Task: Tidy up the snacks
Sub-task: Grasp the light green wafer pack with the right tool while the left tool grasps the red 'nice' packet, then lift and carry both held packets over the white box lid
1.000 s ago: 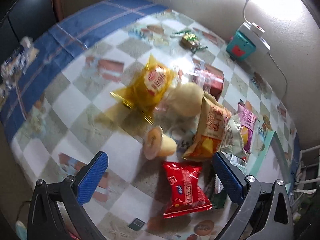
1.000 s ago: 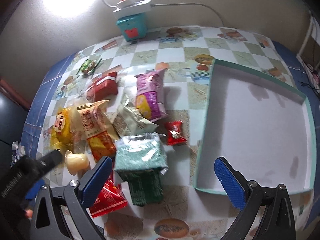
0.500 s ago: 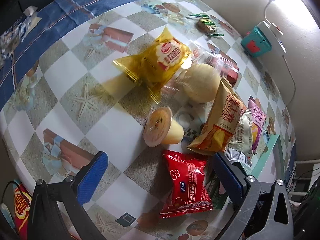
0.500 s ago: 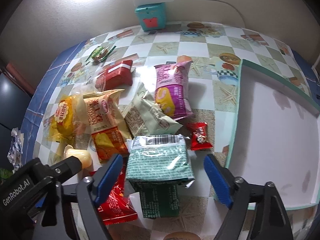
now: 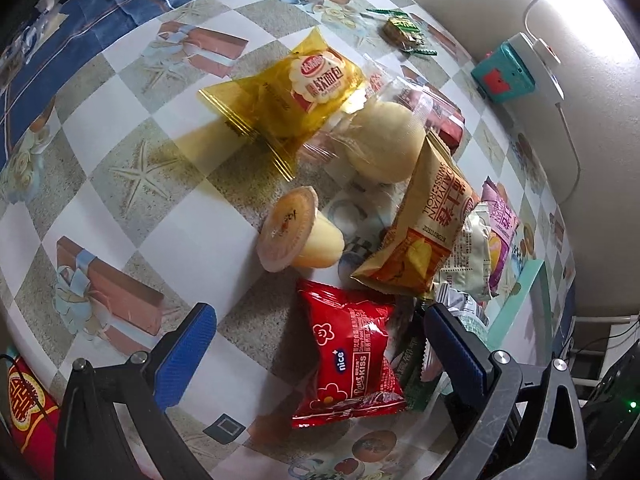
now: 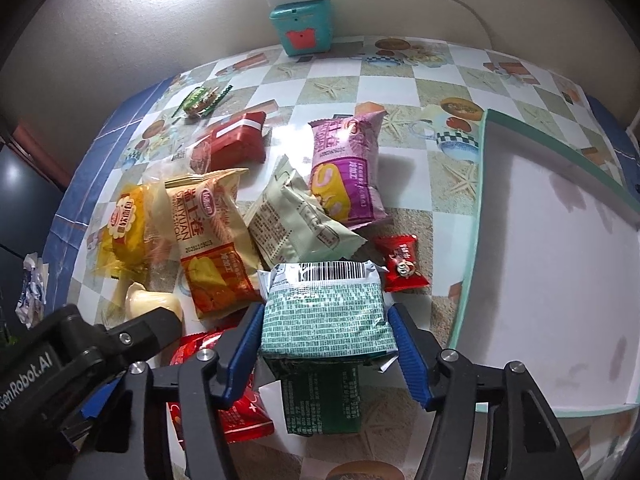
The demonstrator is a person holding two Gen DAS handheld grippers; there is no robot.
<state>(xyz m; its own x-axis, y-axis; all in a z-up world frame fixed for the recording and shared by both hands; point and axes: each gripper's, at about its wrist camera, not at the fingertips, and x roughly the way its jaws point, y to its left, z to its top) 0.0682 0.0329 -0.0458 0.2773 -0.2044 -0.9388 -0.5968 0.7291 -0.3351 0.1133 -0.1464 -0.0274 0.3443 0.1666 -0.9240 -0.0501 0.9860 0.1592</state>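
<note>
A heap of snack packets lies on the checked tablecloth. My right gripper has its blue pads on both sides of a pale green packet that lies on a dark green packet; the pads touch or nearly touch its sides. My left gripper is open above a red packet, with a jelly cup just beyond. The left gripper also shows in the right wrist view. A white tray with a teal rim lies empty at the right.
Other packets: yellow bread bag, orange-cream roll packet, beige packet, purple packet, small red candy, red box, green-wrapped candy. A teal box with a power strip stands at the wall.
My right gripper has moved left and down onto the pale green packet and narrowed around it. My left gripper has come lower and closer to the red packet and jelly cup.
</note>
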